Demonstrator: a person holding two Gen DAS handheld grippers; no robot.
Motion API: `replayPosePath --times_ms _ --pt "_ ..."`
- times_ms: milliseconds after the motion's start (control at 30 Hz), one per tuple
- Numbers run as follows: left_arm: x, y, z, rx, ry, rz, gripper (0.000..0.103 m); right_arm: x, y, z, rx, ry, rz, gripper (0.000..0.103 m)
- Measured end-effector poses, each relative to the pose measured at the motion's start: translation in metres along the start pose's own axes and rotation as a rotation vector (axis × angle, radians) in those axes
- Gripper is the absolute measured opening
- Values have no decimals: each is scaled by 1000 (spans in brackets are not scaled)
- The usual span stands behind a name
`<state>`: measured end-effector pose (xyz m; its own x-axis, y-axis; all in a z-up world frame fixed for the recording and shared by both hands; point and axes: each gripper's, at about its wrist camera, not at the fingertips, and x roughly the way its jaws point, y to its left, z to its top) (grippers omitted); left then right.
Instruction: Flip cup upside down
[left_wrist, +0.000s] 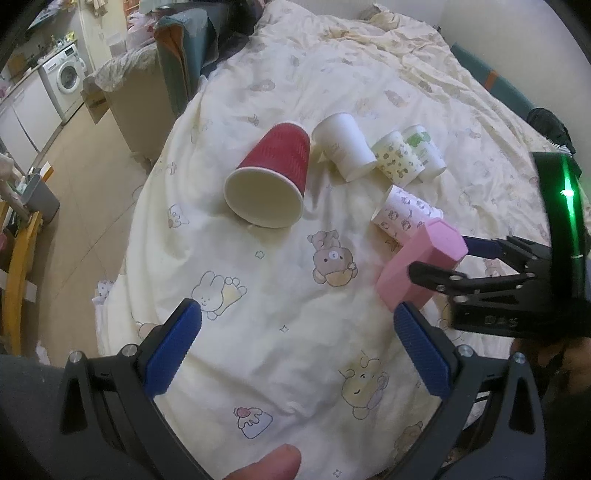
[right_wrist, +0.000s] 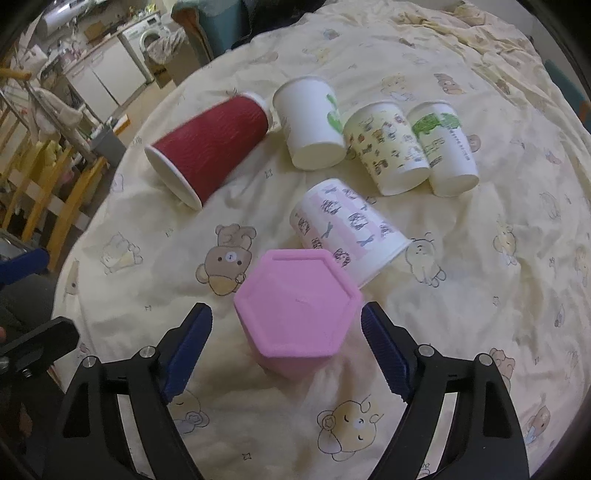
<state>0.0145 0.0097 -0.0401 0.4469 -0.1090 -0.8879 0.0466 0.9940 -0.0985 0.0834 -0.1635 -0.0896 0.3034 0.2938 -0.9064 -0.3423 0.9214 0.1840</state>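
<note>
A pink hexagonal cup (right_wrist: 297, 317) stands upside down on the bed cover, its flat base up; it also shows in the left wrist view (left_wrist: 421, 264). My right gripper (right_wrist: 286, 350) is open, its blue fingers on either side of the cup without touching it; it shows in the left wrist view (left_wrist: 454, 258) at the cup. My left gripper (left_wrist: 295, 347) is open and empty over the cover. A red ribbed cup (left_wrist: 269, 181) (right_wrist: 210, 147) lies on its side.
Several paper cups stand upside down behind: a white one (right_wrist: 310, 125), a cartoon-print one (right_wrist: 388, 147), a green-print one (right_wrist: 443, 144), and a pink-striped one (right_wrist: 347, 232) tilted beside the pink cup. The bed edge (left_wrist: 122, 258) drops to floor on the left.
</note>
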Motion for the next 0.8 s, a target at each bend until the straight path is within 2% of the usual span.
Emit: replayPosePath --times_ms 200,333,433,467,633,800 --pt "-7 0 1 -16 -34 -34 103 -49 -19 -17 92 -102 25 86" --pt "-19 -6 -2 7 -96 -32 103 -92 -32 -38 198 -215 19 87" --pt "-33 -10 -7 28 -162 -25 103 -119 -28 -57 250 -315 -37 102" --pt "-38 -11 -9 32 -181 -25 103 -127 -25 -64 257 -349 -56 103" --pt "-53 -11 -25 18 -234 -29 103 -138 -7 -93 265 -433 -114 103" --pt "-64 -18 -37 62 -291 29 103 -134 8 -111 229 -479 -166 103"
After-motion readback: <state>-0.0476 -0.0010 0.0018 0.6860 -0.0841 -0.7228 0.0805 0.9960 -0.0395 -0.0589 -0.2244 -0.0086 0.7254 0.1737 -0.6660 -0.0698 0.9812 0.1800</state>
